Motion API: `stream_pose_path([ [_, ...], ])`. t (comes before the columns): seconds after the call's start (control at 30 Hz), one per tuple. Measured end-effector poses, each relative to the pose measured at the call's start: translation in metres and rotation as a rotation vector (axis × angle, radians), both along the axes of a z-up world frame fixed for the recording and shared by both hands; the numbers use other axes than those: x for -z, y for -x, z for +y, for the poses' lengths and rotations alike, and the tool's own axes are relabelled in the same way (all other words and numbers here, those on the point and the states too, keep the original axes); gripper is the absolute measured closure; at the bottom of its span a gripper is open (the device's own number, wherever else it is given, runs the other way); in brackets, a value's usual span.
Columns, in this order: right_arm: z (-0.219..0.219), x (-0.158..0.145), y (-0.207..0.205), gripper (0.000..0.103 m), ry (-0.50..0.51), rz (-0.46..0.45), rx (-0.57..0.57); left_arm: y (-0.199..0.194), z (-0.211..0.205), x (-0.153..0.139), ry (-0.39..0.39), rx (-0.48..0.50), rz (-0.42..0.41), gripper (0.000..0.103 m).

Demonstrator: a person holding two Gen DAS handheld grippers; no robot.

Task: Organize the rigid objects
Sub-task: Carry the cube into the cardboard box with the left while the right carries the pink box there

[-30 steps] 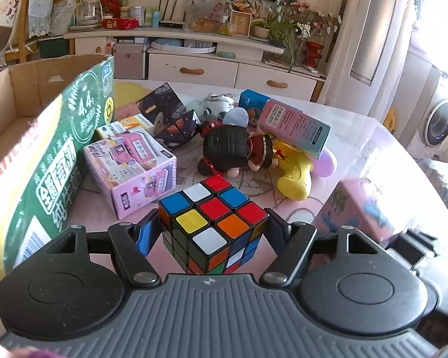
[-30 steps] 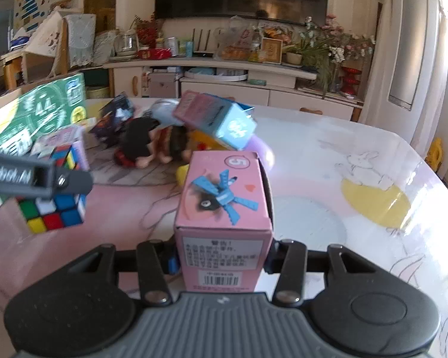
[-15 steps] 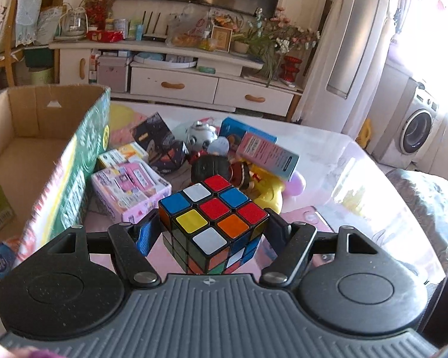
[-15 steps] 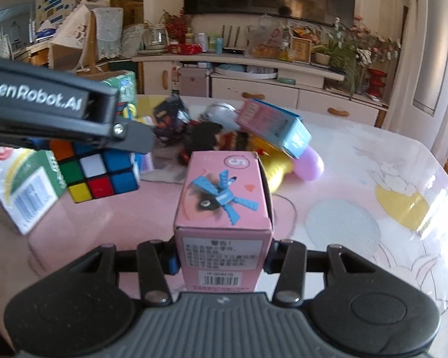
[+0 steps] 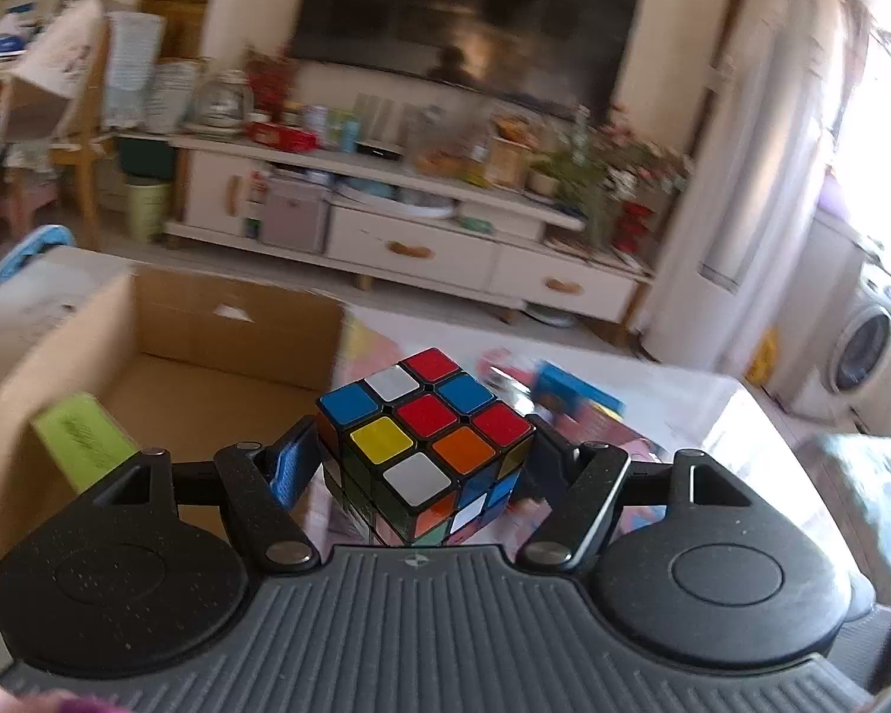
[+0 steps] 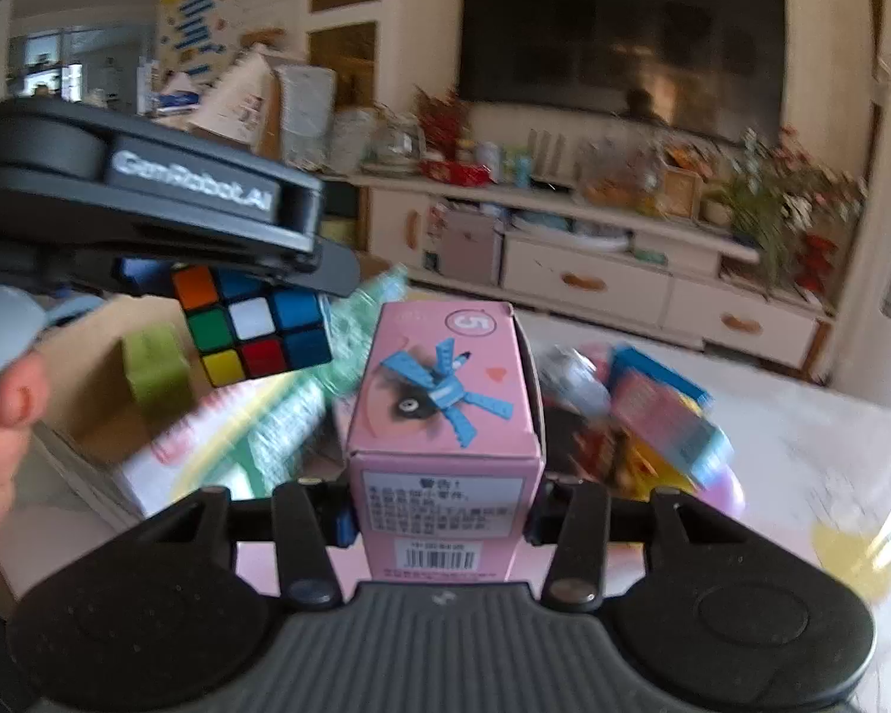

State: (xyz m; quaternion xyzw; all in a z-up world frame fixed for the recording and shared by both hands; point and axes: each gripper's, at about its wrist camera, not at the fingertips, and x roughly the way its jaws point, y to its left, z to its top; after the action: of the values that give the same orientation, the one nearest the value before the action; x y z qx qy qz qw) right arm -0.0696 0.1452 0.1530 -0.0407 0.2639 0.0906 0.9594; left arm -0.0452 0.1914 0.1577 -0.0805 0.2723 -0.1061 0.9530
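One view only, right wrist: pink box (image 6: 445,410); both: cube (image 5: 427,445)

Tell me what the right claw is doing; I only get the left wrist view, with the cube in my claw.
Observer: The right claw is shut on a pink box.
Operator: Any marking on it?
Observer: A blue figure and a circled 5 on top.
Operator: Where's my cube from there?
Observer: The cube, in the left claw, hangs up and left of the pink box, apart from it.
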Motion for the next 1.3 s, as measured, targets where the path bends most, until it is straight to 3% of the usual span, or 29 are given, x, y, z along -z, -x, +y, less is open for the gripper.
stream_pose_path([
  [0.33, 0.059, -0.022, -0.038, 0.056, 0.003, -0.056, -0.129, -0.024, 0.048, -0.011, -0.041, -0.206, -0.020, 0.013],
  [0.9, 0.118, 0.013, -0.075, 0.055, 0.072, 0.008, -0.213, -0.029, 0.061, -0.010, -0.182, -0.344, 0.020, 0.012],
  [0.97, 0.122, 0.015, -0.076, 0.049, 0.080, 0.006, -0.210, -0.029, 0.060, -0.011, -0.192, -0.350, 0.021, 0.010],
  [1.0, 0.122, 0.015, -0.074, 0.044, 0.083, 0.001, -0.203, -0.029, 0.061, -0.011, -0.199, -0.356, 0.015, 0.002],
  [1.03, 0.120, 0.015, -0.074, 0.034, 0.082, -0.003, -0.199, -0.028, 0.060, -0.013, -0.207, -0.360, 0.005, 0.003],
  [1.13, 0.119, 0.013, -0.066, 0.025, 0.072, -0.019, -0.202, -0.027, 0.057, -0.016, -0.243, -0.368, -0.016, 0.000],
  [1.3, 0.113, 0.012, -0.053, 0.022, 0.071, -0.035, -0.172, -0.025, 0.053, -0.017, -0.270, -0.367, -0.031, 0.000],
])
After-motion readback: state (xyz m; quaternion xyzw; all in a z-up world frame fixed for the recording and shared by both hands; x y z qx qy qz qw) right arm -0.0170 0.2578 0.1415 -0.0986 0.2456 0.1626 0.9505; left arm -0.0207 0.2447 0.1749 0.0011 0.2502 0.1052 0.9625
